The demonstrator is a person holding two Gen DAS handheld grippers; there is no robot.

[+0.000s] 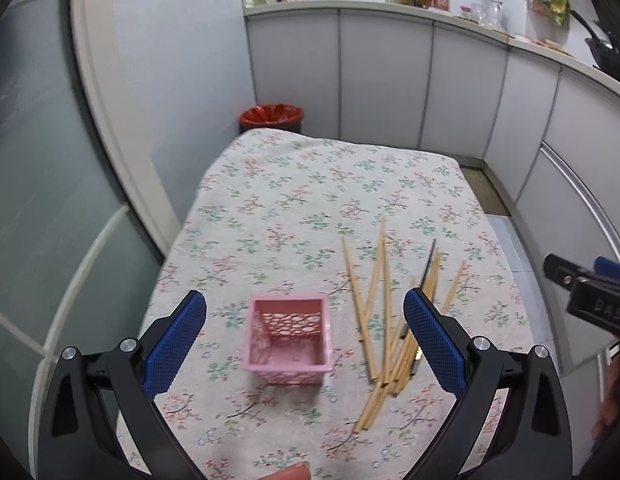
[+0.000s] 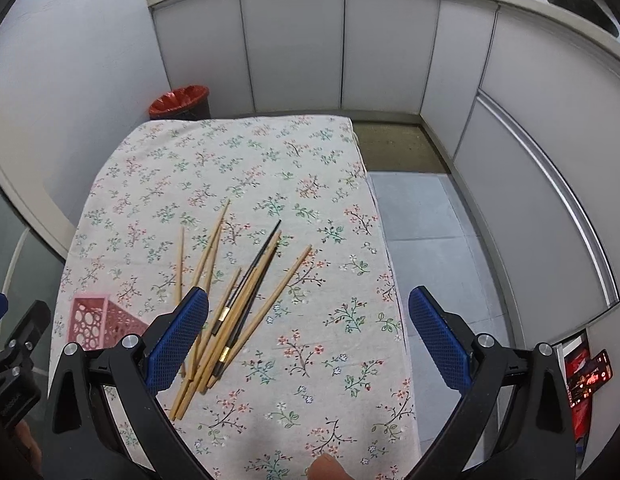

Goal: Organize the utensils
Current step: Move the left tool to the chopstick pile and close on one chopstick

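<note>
The chopsticks [image 2: 229,312] lie in a loose, crossed pile on the flowery worktop [image 2: 310,168], just beside the pink basket [image 1: 287,340]. They look light, thin, stiff and smooth, so they may roll or slip. One stick is best pinched near its middle. The left gripper [image 1: 305,340] and right gripper [image 2: 310,336] are both spread wide and hold nothing

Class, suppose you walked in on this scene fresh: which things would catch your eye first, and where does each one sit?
The loose pile of wooden chopsticks, a few dark ones among them, is fanned across the near part of the floral tablecloth. Just to its left stands an empty pink basket. Both pairs of tongs, left and right, hang open above the table, holding nothing.
</note>
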